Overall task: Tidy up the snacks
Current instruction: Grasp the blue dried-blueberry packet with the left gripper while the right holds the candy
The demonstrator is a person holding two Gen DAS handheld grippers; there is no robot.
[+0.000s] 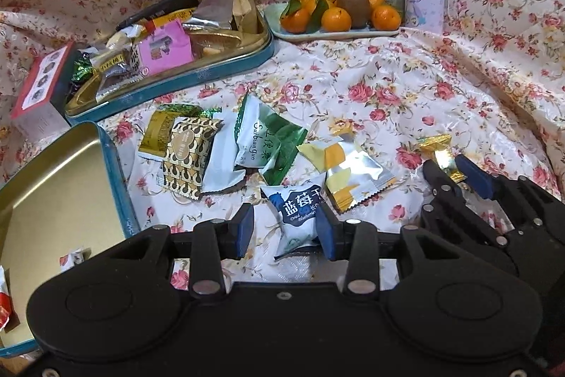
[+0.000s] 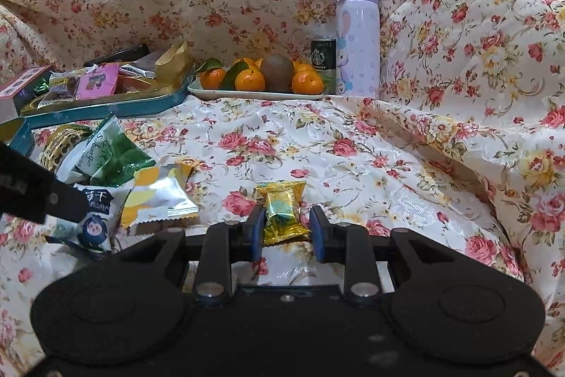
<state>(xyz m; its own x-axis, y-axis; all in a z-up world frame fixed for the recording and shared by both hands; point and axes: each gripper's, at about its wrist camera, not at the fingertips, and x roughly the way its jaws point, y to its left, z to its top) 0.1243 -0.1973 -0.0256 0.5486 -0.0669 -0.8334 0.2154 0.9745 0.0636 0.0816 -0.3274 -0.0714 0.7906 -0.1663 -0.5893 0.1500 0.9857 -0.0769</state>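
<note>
Far teal tin tray (image 1: pixel 197 78) filled; near packets remain — left gripper (image 1: pixel 285 232) wide around blue-white blueberry packet (image 1: pixel 300 211), right gripper (image 2: pixel 286 232) pinching gold foil candy (image 2: pixel 282 214).

loose snack packets (image 1: pixel 268 158) lie flat and jumbled just beside the empty gold-lined tin (image 1: pixel 53 186) — one gold-wrapped candy (image 2: pixel 282 214) well apart from it, between my pads.

The left hand-held gripper (image 1: pixel 284 232) straddles a blueberry packet (image 1: pixel 300 212), pads seemingly not pressing it.
</note>
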